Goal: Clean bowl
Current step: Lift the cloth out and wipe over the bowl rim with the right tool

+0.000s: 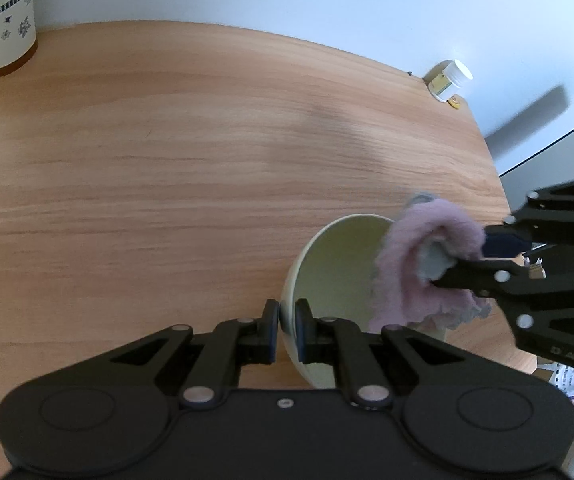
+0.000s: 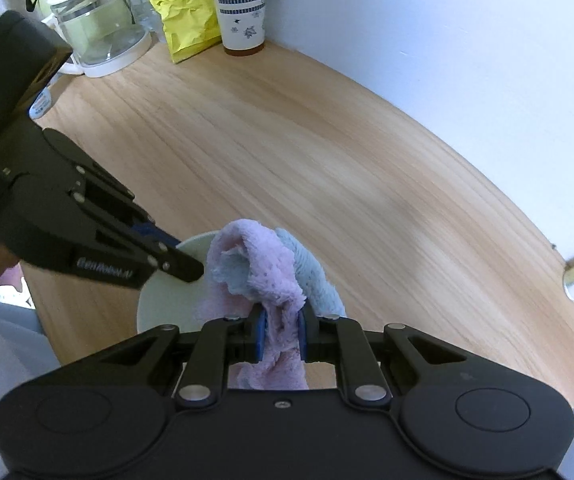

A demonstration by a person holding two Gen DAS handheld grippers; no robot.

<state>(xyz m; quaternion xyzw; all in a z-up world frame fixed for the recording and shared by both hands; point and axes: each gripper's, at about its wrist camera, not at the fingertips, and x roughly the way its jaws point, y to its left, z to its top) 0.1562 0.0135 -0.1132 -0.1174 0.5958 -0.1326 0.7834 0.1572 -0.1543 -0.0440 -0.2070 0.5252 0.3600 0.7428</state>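
Bowl [image 1: 327, 264] rim clamped between left gripper [image 1: 286, 330] jaws, cloth [image 2: 263, 276] pinched in right gripper [image 2: 281, 336] jaws

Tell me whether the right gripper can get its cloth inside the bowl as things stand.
Probably yes: the left gripper holds the bowl tilted, mouth open, and the cloth in the right gripper is already at its rim.

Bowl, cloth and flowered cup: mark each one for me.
bowl [image 1: 335, 264], left wrist view, inner wall.
cloth [image 2: 271, 268], right wrist view, pink fold above the pads.
flowered cup [image 2: 241, 4], right wrist view, printed side.
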